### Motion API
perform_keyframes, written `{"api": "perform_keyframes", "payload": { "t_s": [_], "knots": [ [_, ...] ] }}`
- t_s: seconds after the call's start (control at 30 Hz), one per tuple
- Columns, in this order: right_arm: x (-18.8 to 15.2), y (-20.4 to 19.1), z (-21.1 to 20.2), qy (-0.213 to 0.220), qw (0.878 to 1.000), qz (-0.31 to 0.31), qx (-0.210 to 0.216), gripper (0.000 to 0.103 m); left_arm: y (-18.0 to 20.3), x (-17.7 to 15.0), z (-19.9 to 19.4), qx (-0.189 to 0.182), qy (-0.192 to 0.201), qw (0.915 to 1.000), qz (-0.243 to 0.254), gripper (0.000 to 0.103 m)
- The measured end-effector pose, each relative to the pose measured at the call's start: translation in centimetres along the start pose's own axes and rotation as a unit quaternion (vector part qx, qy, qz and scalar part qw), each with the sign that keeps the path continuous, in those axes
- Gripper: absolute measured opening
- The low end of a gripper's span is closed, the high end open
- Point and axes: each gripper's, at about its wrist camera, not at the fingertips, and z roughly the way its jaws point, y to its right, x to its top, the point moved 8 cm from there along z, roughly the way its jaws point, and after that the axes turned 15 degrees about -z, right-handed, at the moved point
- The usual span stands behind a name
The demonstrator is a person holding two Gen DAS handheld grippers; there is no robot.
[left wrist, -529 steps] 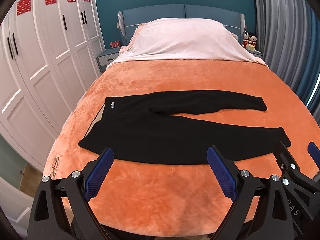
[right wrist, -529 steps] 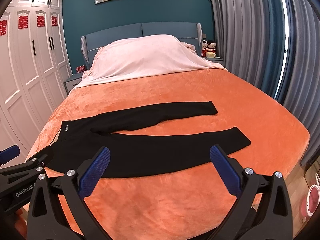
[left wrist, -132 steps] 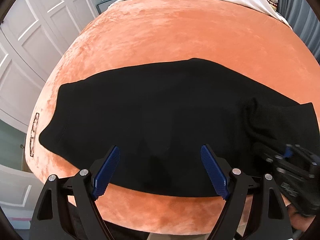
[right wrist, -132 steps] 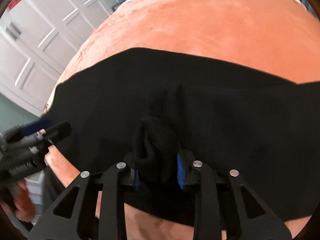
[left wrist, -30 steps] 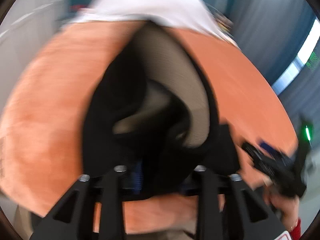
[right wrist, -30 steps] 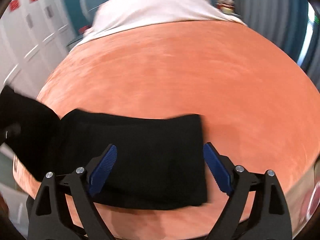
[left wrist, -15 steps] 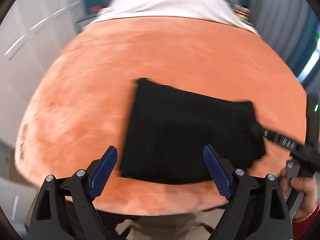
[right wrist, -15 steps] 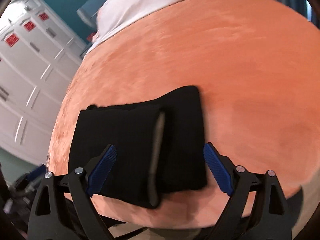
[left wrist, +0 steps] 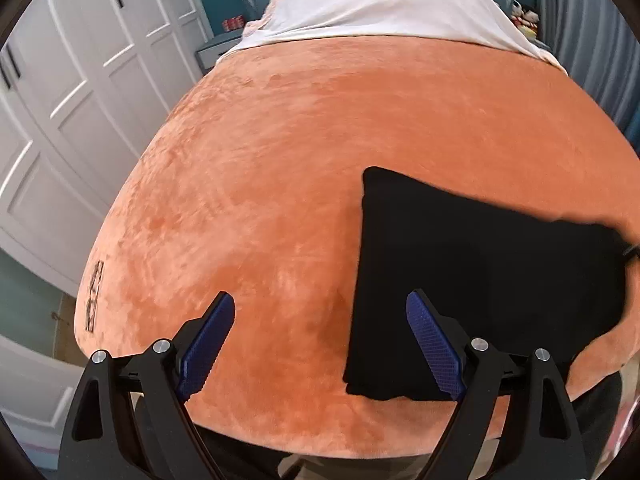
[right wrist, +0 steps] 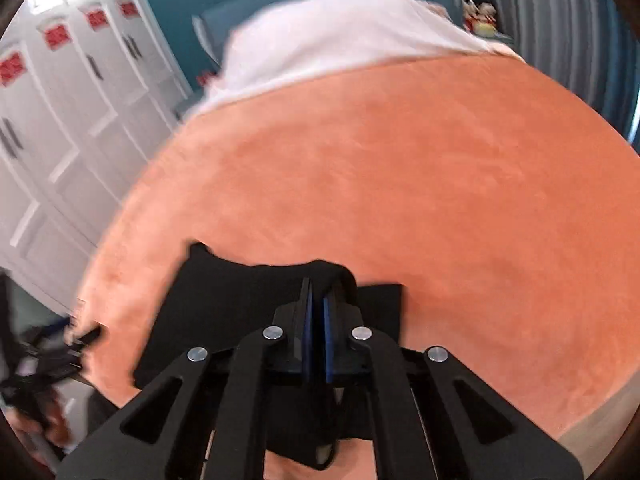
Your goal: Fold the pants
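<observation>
Left wrist view: pants (left wrist: 480, 280) folded, compact black rectangle on bedspread (left wrist: 320, 140).

An orange blanket (left wrist: 320, 128) covers the bed beside a white wardrobe (left wrist: 80, 92).

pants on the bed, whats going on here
A person is folding black pants on an orange bedspread, with a handheld gripper in each hand. The pants lie in a compact folded rectangle near the bed's front edge. The right gripper is shut, with a raised hump of the black fabric at its tips; whether it pinches the cloth is unclear. The left gripper is open over bare bedspread beside the pants, holding nothing.
</observation>
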Motion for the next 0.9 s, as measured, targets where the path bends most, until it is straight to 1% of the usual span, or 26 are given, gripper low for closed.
{"api": "perform_keyframes", "payload": {
  "t_s": [0.07, 0.1, 0.13, 0.17, 0.2, 0.23, 0.27, 0.3, 0.33, 0.43, 0.47, 0.57, 0.67, 0.73, 0.83, 0.87, 0.9],
  "knots": [
    [-3.3, 0.9, 4.8, -0.072, 0.997, -0.006, -0.012, 0.021, 0.7, -0.5, 0.7, 0.005, -0.009, 0.9999, 0.012, 0.085],
    [-6.2, 1.2, 7.7, -0.126, 0.992, 0.001, -0.011, 0.023, 0.9, -0.8, 1.1, 0.010, -0.013, 0.9997, 0.020, 0.085],
    [-7.1, 1.3, 7.8, -0.120, 0.992, 0.022, -0.008, 0.024, 1.0, -1.0, 1.2, 0.013, -0.015, 0.9995, 0.024, 0.085],
    [-7.1, 1.4, 6.9, -0.092, 0.995, 0.047, -0.001, 0.029, 1.0, -1.2, 1.4, 0.017, -0.017, 0.9993, 0.029, 0.085],
    [-6.9, 1.3, 5.4, -0.068, 0.995, 0.071, 0.014, 0.035, 1.0, -1.4, 1.5, 0.016, -0.020, 0.9992, 0.031, 0.085],
    [-6.8, 1.3, 3.9, -0.049, 0.994, 0.091, 0.023, 0.049, 1.0, -1.5, 1.6, 0.012, -0.022, 0.9992, 0.031, 0.085],
    [-6.9, 1.3, 3.0, -0.037, 0.994, 0.102, 0.026, 0.056, 0.9, -1.6, 1.9, 0.010, -0.026, 0.9992, 0.028, 0.085],
    [-7.1, 1.2, 1.9, -0.025, 0.993, 0.112, 0.036, 0.056, 0.8, -1.8, 2.2, 0.007, -0.033, 0.9991, 0.027, 0.085],
    [-7.4, 1.0, 1.4, -0.026, 0.992, 0.116, 0.051, 0.055, 0.9, -1.9, 2.5, 0.006, -0.038, 0.9989, 0.027, 0.085],
    [-9.2, 0.9, 0.4, -0.040, 0.985, 0.147, 0.085, 0.056, 0.8, -2.4, 3.0, 0.009, -0.044, 0.9986, 0.026, 0.085],
    [-10.0, 1.0, 0.2, -0.043, 0.982, 0.153, 0.104, 0.056, 0.8, -2.5, 3.1, 0.008, -0.045, 0.9986, 0.026, 0.085],
    [-12.2, -0.2, 0.3, -0.061, 0.973, 0.174, 0.140, 0.056, 0.8, -2.9, 3.4, 0.009, -0.050, 0.9982, 0.031, 0.085],
    [-13.6, -1.5, 1.1, -0.080, 0.971, 0.168, 0.149, 0.056, 0.9, -3.3, 3.7, 0.012, -0.056, 0.9977, 0.036, 0.085],
    [-14.2, -2.7, 2.8, -0.092, 0.969, 0.160, 0.162, 0.056, 1.0, -3.7, 4.0, 0.014, -0.061, 0.9973, 0.039, 0.085],
    [-14.9, -4.0, 4.8, -0.110, 0.970, 0.146, 0.161, 0.056, 0.9, -4.0, 4.1, 0.019, -0.063, 0.9969, 0.043, 0.085],
    [-14.9, -4.3, 5.2, -0.110, 0.971, 0.142, 0.156, 0.055, 0.8, -4.1, 4.2, 0.020, -0.064, 0.9968, 0.043, 0.085],
    [-14.8, -4.6, 5.3, -0.109, 0.973, 0.135, 0.154, 0.050, 0.8, -4.1, 4.2, 0.020, -0.064, 0.9968, 0.043, 0.085]
  ]
}}
